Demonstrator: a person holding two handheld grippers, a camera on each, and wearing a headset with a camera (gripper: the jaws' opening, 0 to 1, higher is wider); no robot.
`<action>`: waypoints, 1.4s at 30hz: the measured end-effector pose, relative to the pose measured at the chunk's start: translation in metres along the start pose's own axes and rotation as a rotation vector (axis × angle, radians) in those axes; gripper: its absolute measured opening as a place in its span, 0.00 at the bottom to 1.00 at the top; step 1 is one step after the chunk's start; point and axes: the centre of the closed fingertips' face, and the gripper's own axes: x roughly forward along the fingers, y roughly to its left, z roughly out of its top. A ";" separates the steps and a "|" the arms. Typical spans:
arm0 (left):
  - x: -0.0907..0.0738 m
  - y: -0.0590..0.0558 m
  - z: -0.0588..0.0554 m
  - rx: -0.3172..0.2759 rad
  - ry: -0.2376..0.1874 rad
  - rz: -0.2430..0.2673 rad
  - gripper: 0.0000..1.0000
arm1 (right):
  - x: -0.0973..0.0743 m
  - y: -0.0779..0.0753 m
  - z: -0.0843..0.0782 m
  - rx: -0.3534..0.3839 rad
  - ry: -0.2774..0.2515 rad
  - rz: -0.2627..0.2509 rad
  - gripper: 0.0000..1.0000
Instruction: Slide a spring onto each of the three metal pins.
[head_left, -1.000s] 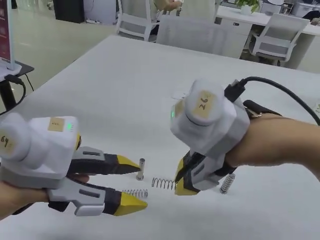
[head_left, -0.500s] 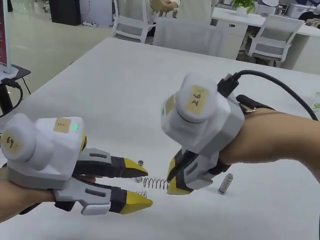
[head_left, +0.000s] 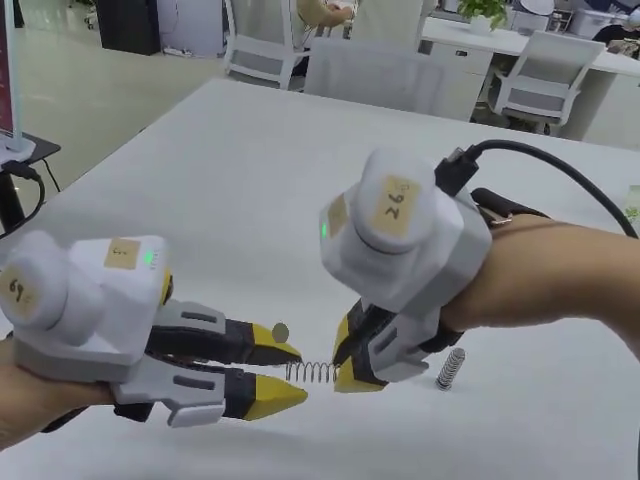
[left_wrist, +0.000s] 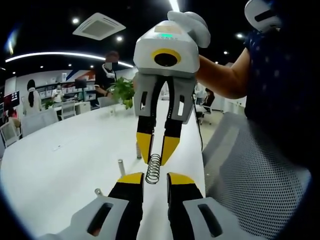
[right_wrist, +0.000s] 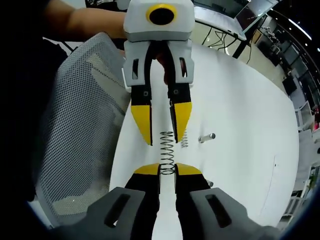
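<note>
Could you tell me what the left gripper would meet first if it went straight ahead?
Probably the spring, held out by the right gripper, just ahead of the left gripper's open jaws.

1. Left gripper (head_left: 300, 373) sits low on the left, held in a hand (head_left: 25, 415), its jaws pointing right and parted
2. Right gripper (head_left: 350, 378) tips steeply down from a bare forearm (head_left: 545, 285) reaching in from the right, its jaws nipped on one end of a spring (head_left: 312, 372)
3. The two sets of tips face each other, near but apart, and the spring's free end sits at the mouth of the left jaws
</note>
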 end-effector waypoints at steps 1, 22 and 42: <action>0.000 0.000 0.000 0.000 0.000 -0.001 0.09 | 0.000 0.000 0.000 -0.001 0.000 0.000 0.08; 0.000 0.000 0.002 0.009 -0.015 -0.003 0.02 | -0.003 0.002 -0.001 -0.001 -0.010 -0.004 0.09; -0.003 -0.004 0.021 0.040 -0.055 -0.009 0.02 | 0.006 0.001 -0.004 0.053 -0.047 0.018 0.12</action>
